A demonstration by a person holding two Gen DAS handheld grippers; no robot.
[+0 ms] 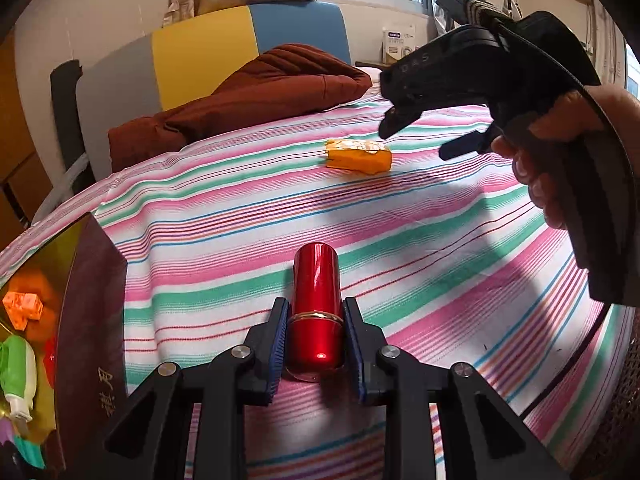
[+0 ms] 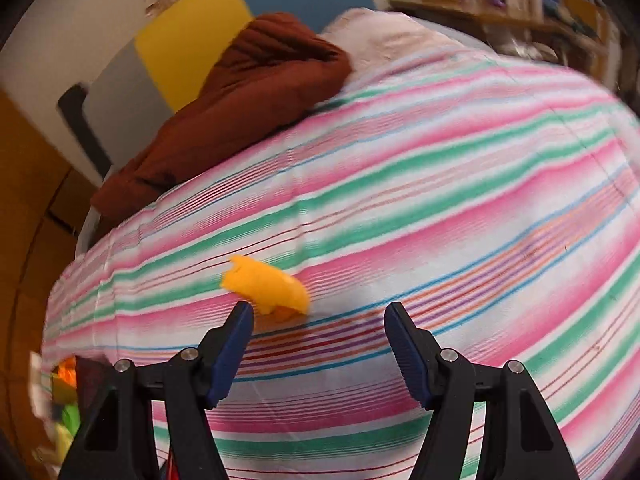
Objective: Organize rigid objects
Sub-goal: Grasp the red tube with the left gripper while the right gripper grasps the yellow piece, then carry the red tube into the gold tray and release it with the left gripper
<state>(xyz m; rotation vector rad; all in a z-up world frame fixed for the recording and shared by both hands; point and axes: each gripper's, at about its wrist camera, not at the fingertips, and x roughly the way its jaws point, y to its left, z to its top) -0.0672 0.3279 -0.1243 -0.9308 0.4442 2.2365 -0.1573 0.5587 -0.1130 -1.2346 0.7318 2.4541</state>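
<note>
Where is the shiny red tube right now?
In the left wrist view, the red tube sits bottom-centre on the striped bedsheet, pinched between the left gripper pads, right of the box.

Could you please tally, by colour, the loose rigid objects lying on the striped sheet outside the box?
Red: 1, the red cylinder between the left gripper pads.
Orange: 1, the orange block farther up the striped sheet, lying free ahead of the open right gripper.
Total: 2.
</note>
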